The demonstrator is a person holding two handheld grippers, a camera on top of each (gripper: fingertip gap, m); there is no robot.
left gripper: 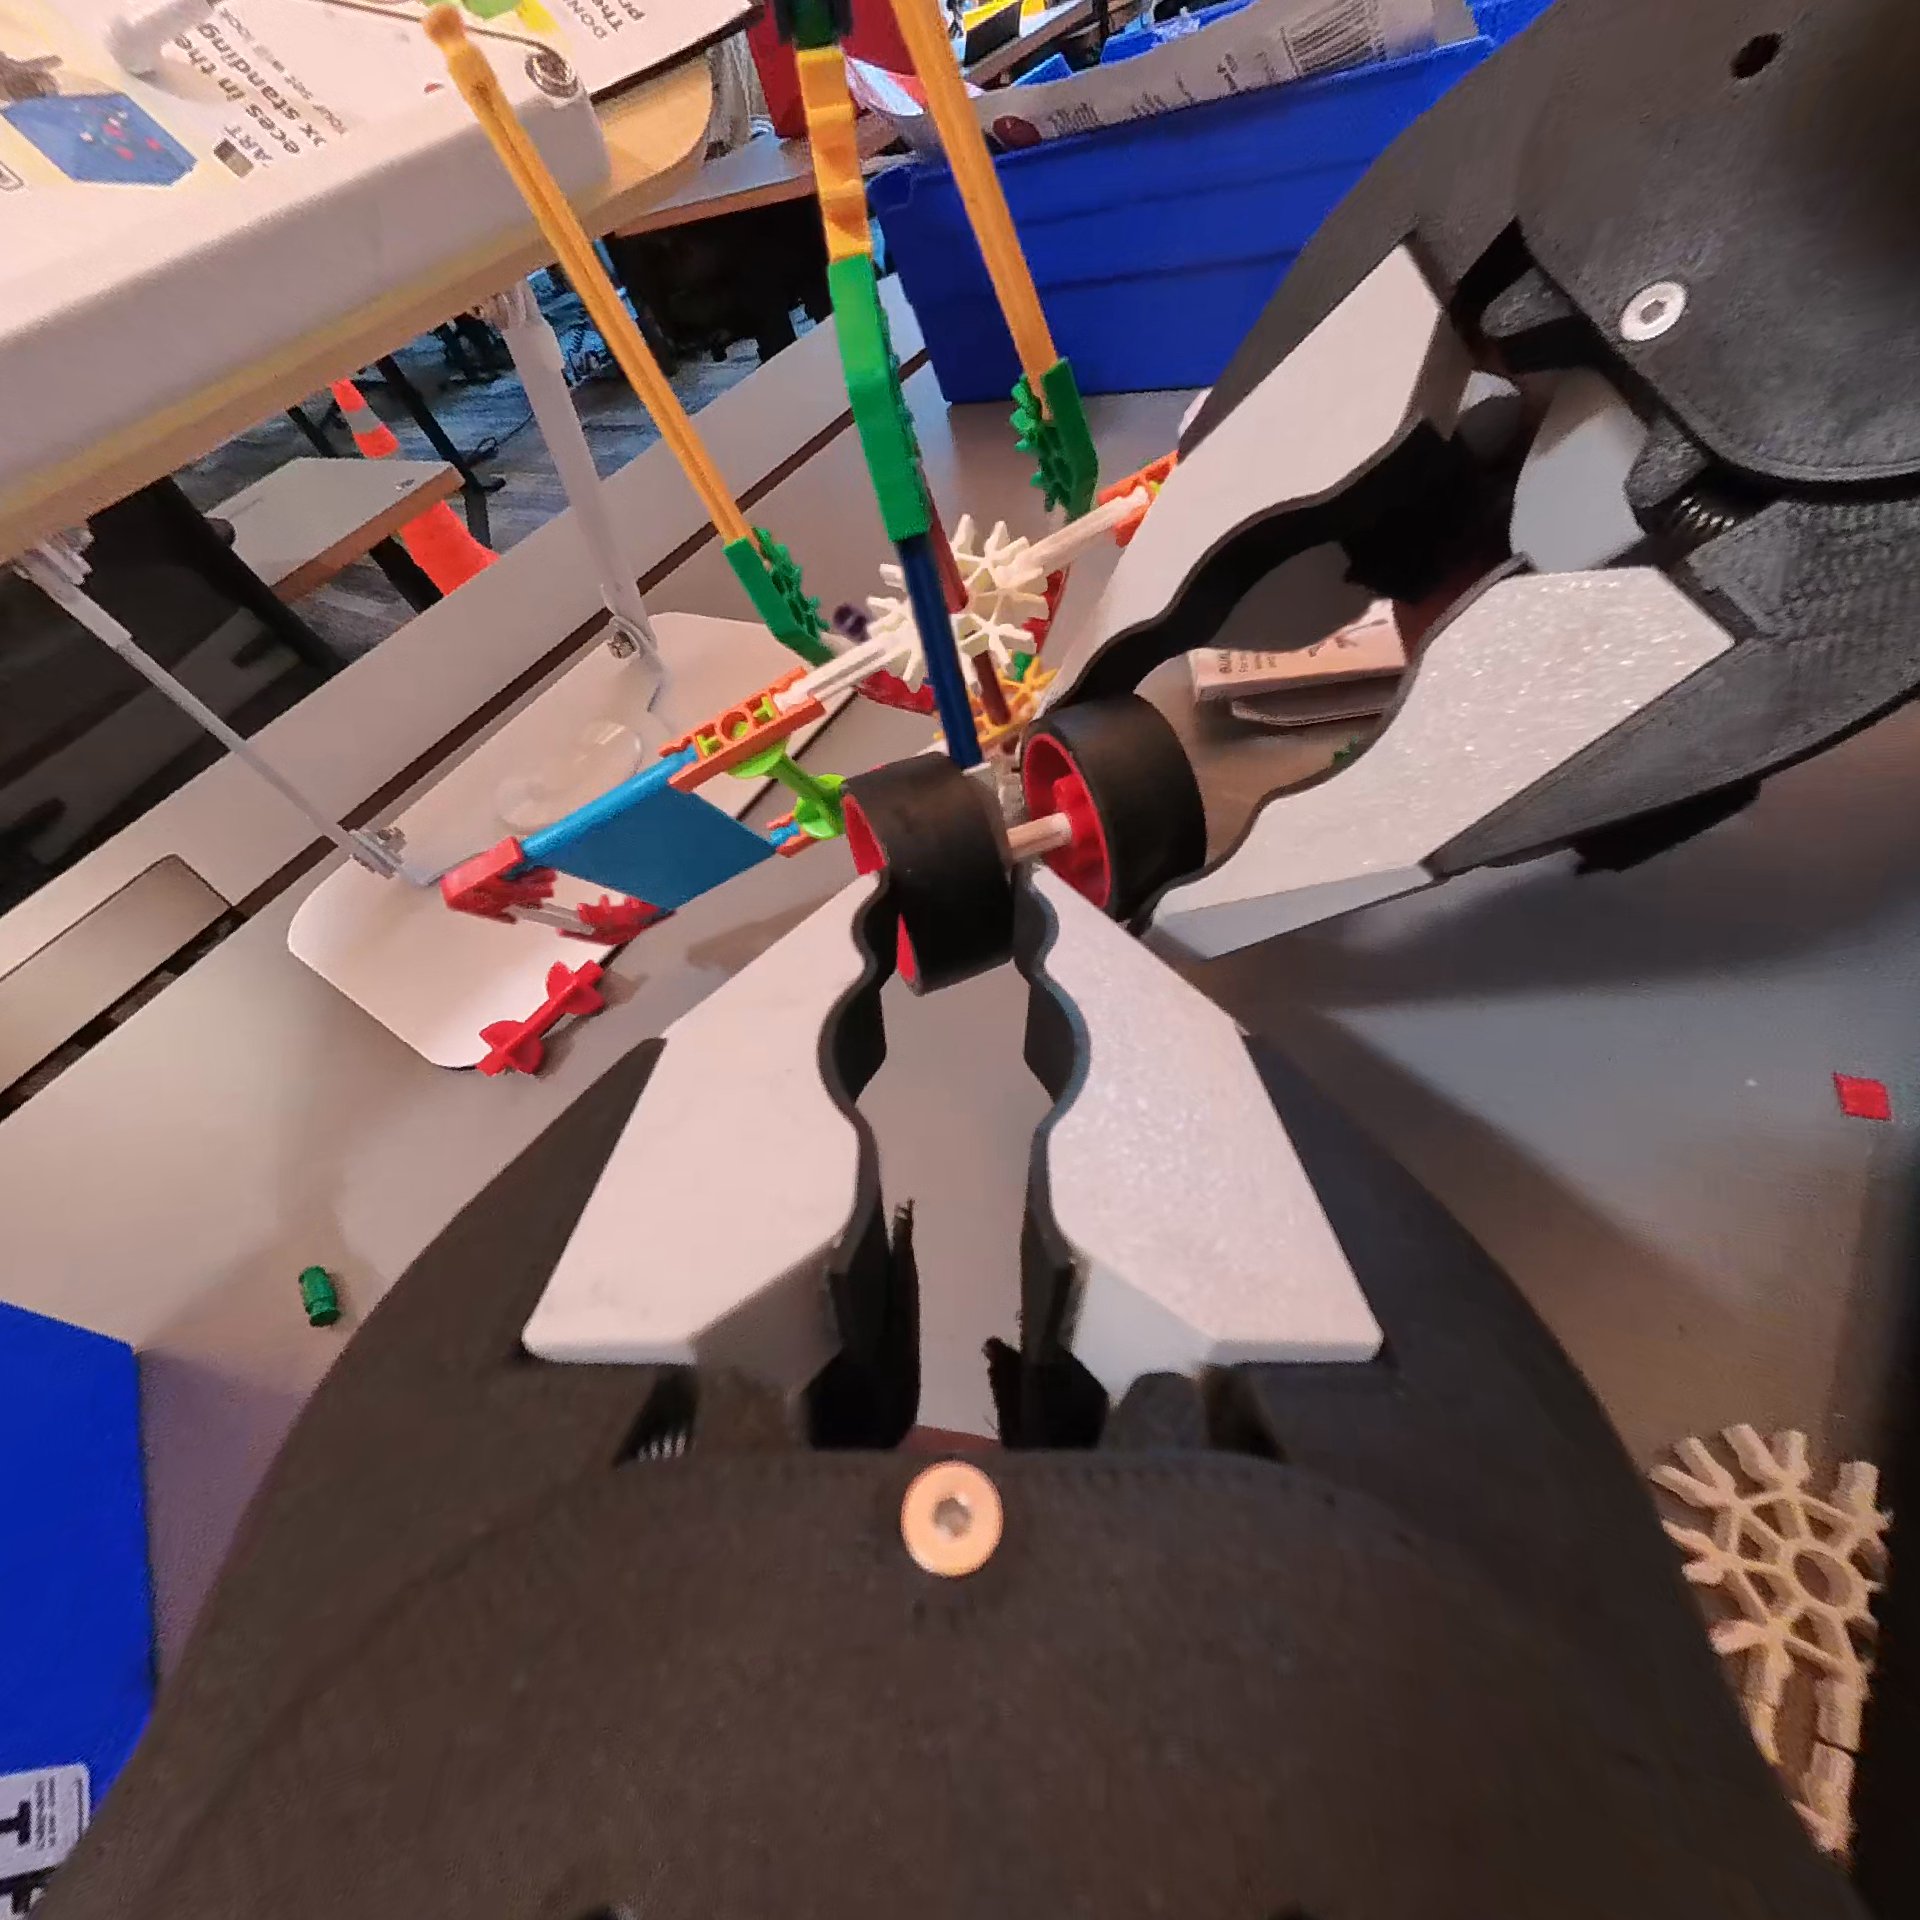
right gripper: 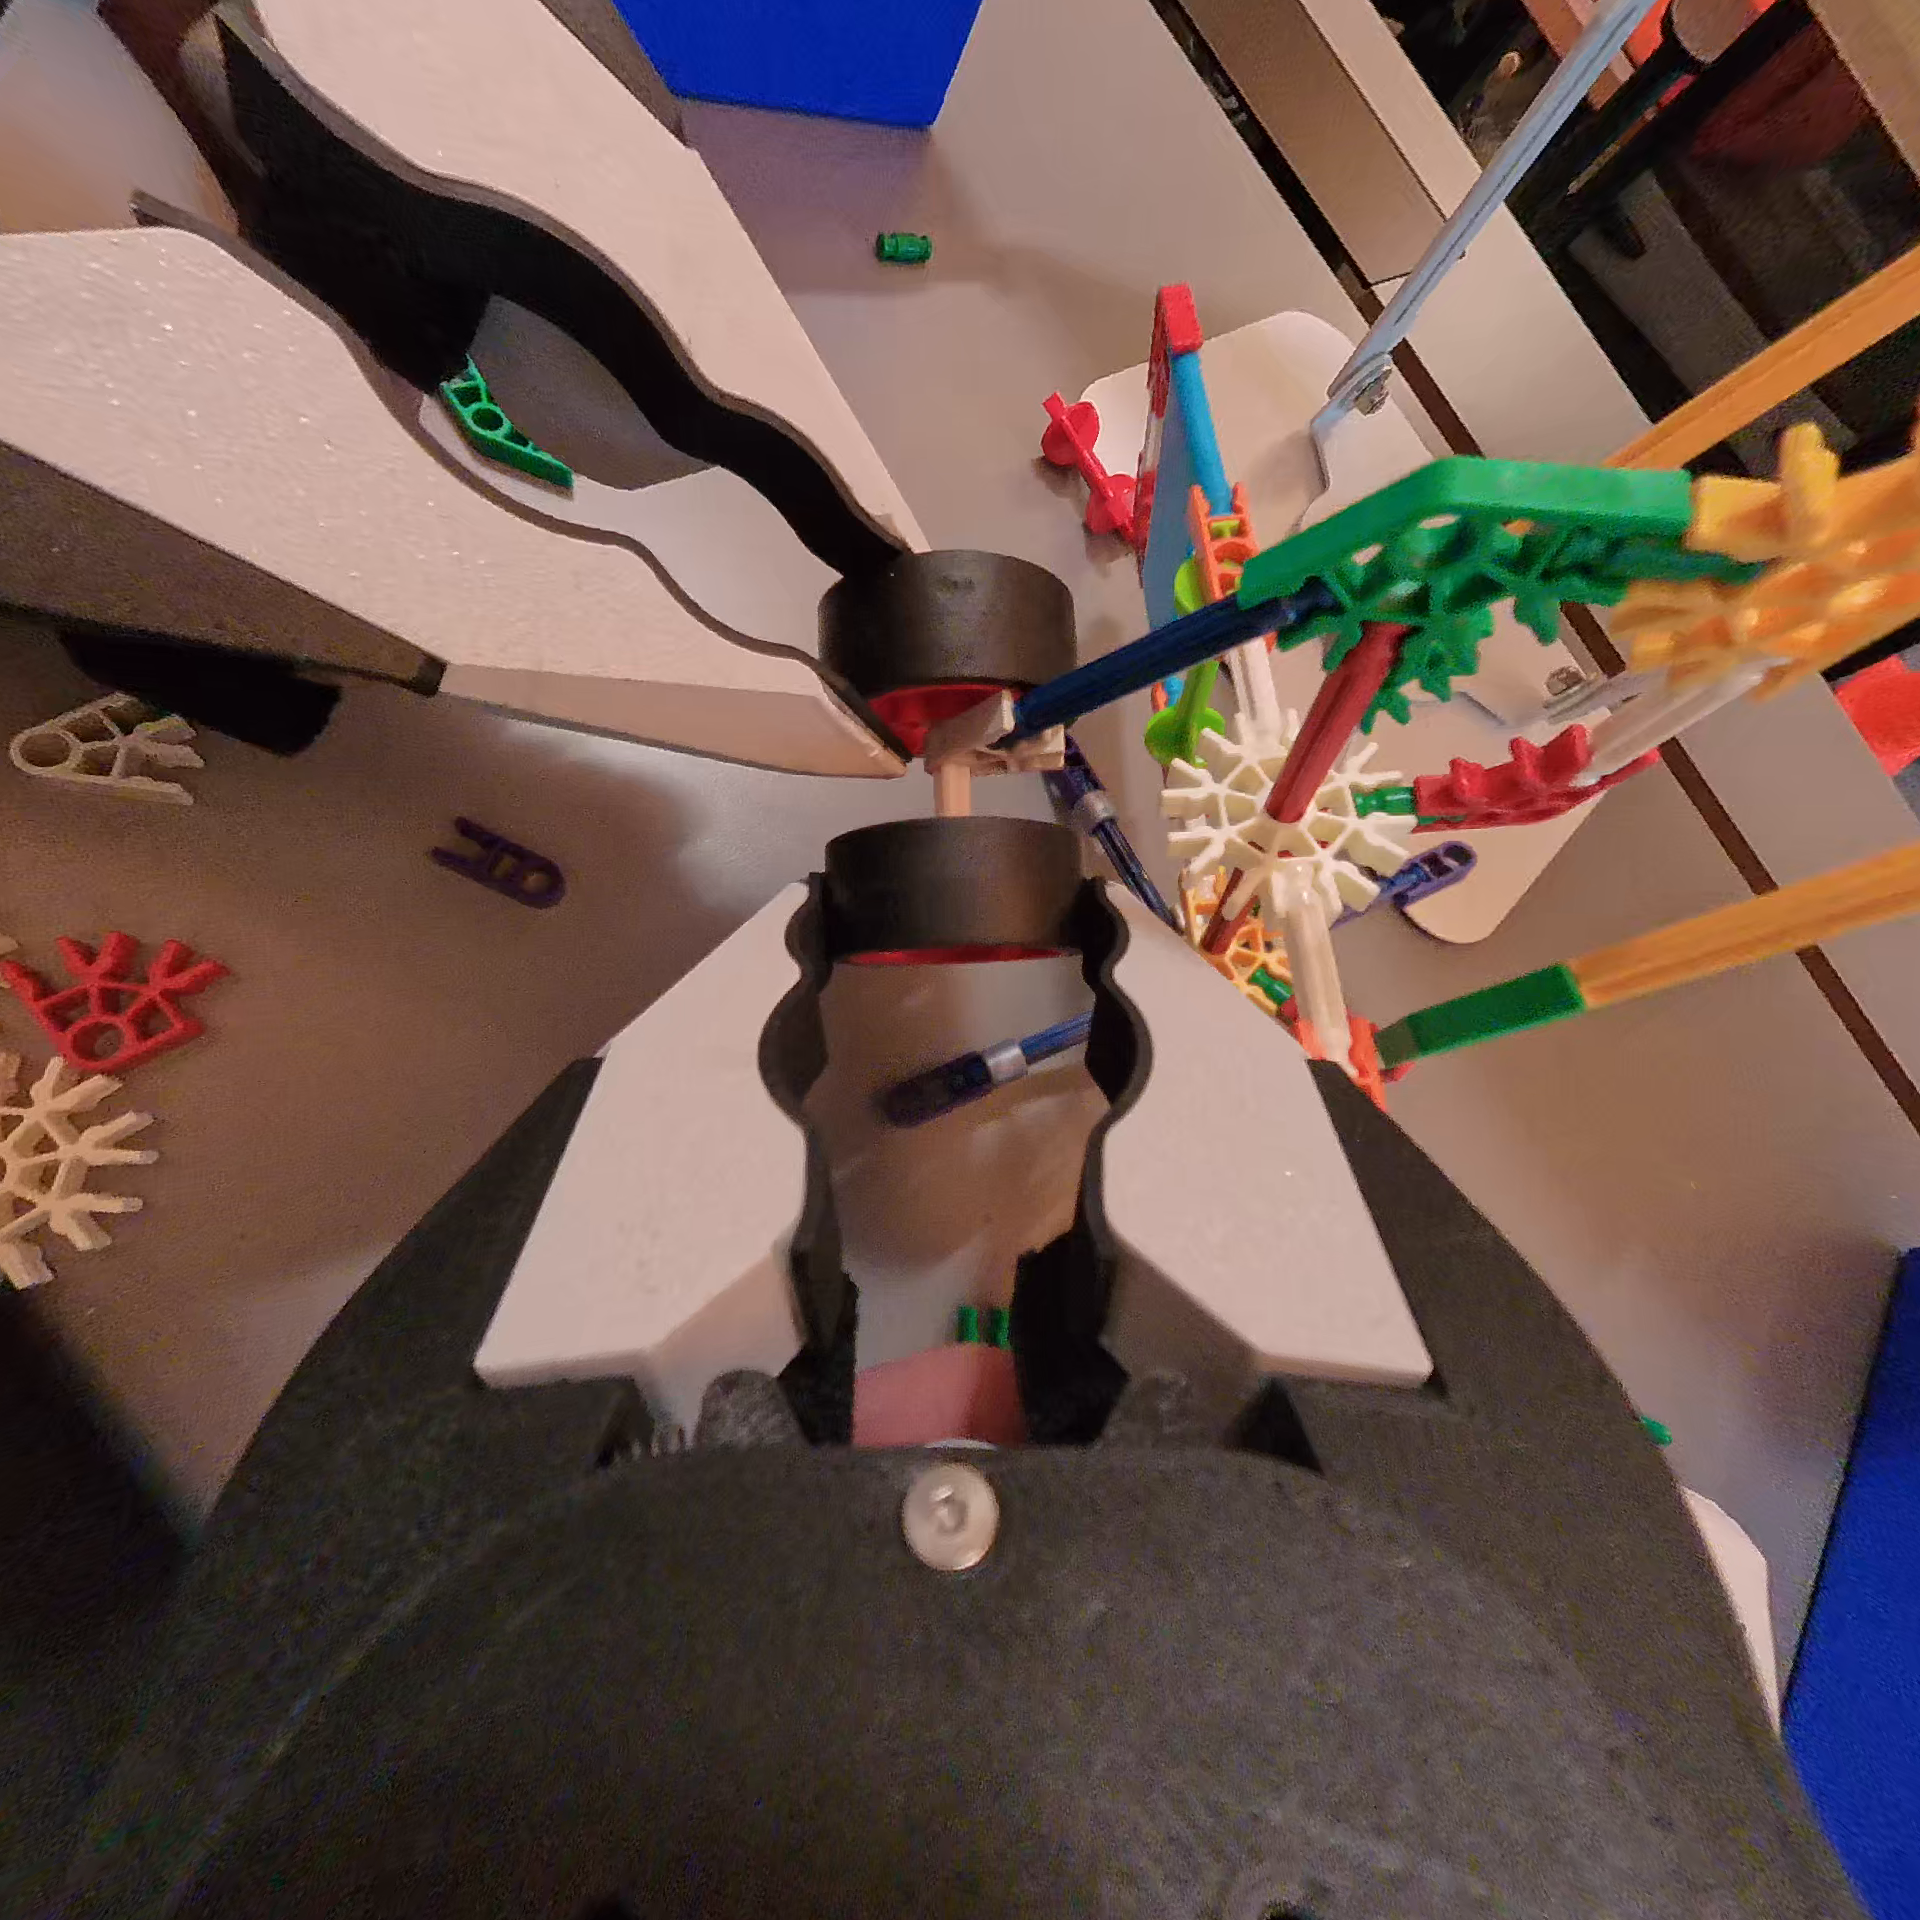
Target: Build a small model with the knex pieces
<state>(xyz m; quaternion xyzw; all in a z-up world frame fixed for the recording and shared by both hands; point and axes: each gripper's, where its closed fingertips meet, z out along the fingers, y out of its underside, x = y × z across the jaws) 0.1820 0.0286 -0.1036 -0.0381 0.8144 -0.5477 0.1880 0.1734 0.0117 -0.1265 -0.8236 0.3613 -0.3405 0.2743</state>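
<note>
Both my grippers pinch one wheel each, over the table.

My left gripper [left gripper: 940, 914] clamps the near wheel [left gripper: 935, 873], my right gripper [right gripper: 951, 914] the other wheel [right gripper: 951, 873]; rubbery tyres probably grip well, but the thin axle [right gripper: 951, 795] and light rod model [right gripper: 1288, 810] look fragile.

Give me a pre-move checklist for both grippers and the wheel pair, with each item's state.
1. Left gripper closed on its black wheel: ok.
2. Right gripper closed on the other wheel: ok.
3. Tan axle joins both wheels: ok.
4. Blue rod seated in the tan connector: cannot tell.
5. Fingers clear of the white snowflake piece: ok.
6. Loose purple clip away from the grippers' fingers: ok.
</note>
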